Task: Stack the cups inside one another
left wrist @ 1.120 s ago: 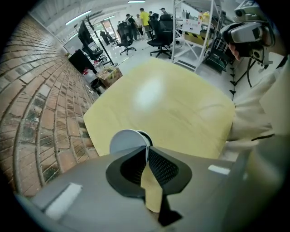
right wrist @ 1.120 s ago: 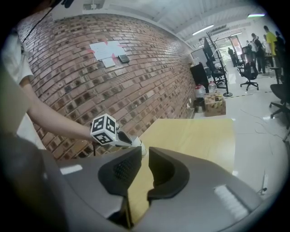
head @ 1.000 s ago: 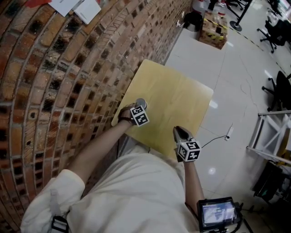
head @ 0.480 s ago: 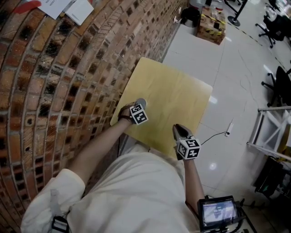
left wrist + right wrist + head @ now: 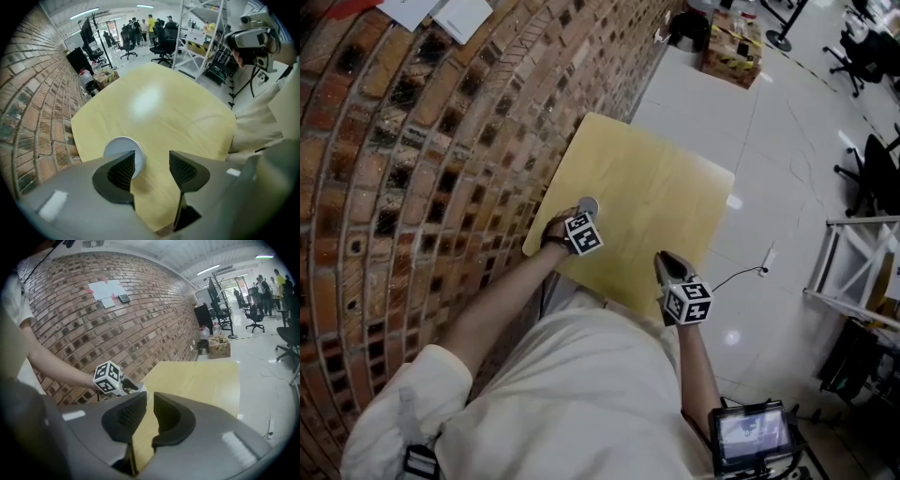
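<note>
Cups appear here as one pale round cup [image 5: 121, 148] at the counter's [image 5: 164, 108] wall-side edge, near its near corner. Whether more cups sit nested inside it cannot be told. In the left gripper view the cup lies just outside the left tongs [image 5: 152, 165], on the wall side. Part of its rim is hidden behind the wall-side pad, and only bare wood shows in the gap between the two pads. In the head view the cup [image 5: 589, 205] peeks out just past the left tongs' marker cube. The right tongs [image 5: 150, 407] hang well apart from it, over the counter's opposite near corner.

A curved brick wall [image 5: 441, 141] runs along one side of the counter, with papers [image 5: 441, 13] pinned high on it. White tiled floor [image 5: 769, 122] borders the counter's other side. Out there stand a metal rack [image 5: 853, 272], office chairs [image 5: 867, 61] and a cardboard box [image 5: 729, 52], with a cable and plug strip [image 5: 766, 258] on the tiles. Nothing lies on the counter between the cup and either tongs.

The left tongs point steeply down at the counter with the pads opening wide, gripping nothing and clear of the cup's side. The right tongs are nearly together, a narrow slit between the pads, and hold nothing.
</note>
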`<state>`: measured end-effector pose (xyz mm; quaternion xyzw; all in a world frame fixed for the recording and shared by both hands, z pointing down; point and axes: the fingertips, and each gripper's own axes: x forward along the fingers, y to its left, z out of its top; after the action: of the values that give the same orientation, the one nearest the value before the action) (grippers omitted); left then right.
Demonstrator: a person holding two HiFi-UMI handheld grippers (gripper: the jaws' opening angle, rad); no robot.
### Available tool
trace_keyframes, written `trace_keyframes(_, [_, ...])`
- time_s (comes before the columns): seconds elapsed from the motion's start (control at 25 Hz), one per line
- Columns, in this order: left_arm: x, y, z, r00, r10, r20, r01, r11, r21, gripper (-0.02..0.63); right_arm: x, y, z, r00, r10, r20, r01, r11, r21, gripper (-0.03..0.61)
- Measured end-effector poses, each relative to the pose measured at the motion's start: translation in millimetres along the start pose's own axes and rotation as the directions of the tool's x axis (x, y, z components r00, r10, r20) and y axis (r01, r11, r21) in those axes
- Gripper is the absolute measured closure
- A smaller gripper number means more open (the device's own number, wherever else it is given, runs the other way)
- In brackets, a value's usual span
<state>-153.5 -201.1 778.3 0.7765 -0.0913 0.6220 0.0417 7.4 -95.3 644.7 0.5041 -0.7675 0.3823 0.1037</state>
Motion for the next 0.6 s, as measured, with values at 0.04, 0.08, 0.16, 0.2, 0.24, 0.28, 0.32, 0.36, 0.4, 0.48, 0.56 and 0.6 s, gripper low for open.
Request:
trace_keyframes(0.04, [-6,0,2,1.0,0.004,0.018,-0.003,1.0,-0.018,0.362,-1,0,1,1.0,-0.002,0.005,0.002,1.0,0.002,0.535])
trace_keyframes(0.08, [-13,1,5,0.999,0.012,0.04,-0.01,0.999,-0.041,0.362,-1,0,3,1.0,-0.005,0.011,0.005,1.0,0.002,0.535])
trace_keyframes(0.16, [-30,2,12,0.995,0.031,0.093,-0.022,0.995,-0.094,0.362,-3,-1,7,1.0,-0.008,0.018,0.009,1.0,-0.005,0.535])
trace_keyframes(0.2, [-39,0,16,0.992,0.034,0.123,-0.019,0.993,-0.12,0.362,-5,-2,9,1.0,-0.01,0.02,0.01,1.0,-0.011,0.535])
trace_keyframes(0.24, [-48,-4,21,0.987,0.029,0.158,-0.005,0.989,-0.146,0.362,-7,-3,12,1.0,-0.011,0.025,0.012,1.0,-0.018,0.535])
trace_keyframes(0.28, [-57,-9,27,0.98,0.015,0.198,0.019,0.985,-0.172,0.36,-9,-3,15,0.999,-0.013,0.031,0.014,1.0,-0.022,0.535])
trace_keyframes(0.32, [-66,-15,33,0.97,-0.003,0.243,0.053,0.978,-0.201,0.36,-11,-3,18,0.999,-0.016,0.04,0.017,1.0,-0.025,0.535])
trace_keyframes(0.36, [-75,-22,39,0.958,-0.022,0.286,0.092,0.968,-0.232,0.359,-14,-4,21,0.999,-0.02,0.048,0.021,0.999,-0.025,0.535])
trace_keyframes(0.4, [-84,-27,44,0.944,-0.036,0.328,0.129,0.955,-0.267,0.357,-18,-5,24,0.998,-0.025,0.058,0.026,0.999,-0.024,0.535])
trace_keyframes(0.48, [-104,-31,56,0.909,-0.02,0.417,0.171,0.929,-0.328,0.359,-26,-8,30,0.996,-0.038,0.077,0.04,0.999,-0.026,0.534])
trace_keyframes(0.56, [-132,-21,69,0.86,0.068,0.506,0.136,0.925,-0.356,0.41,-34,-9,40,0.994,-0.047,0.101,0.051,0.998,-0.036,0.532])
trace_keyframes(0.6, [-149,-14,76,0.831,0.119,0.544,0.101,0.928,-0.358,0.427,-38,-8,47,0.992,-0.049,0.116,0.054,0.998,-0.042,0.531])
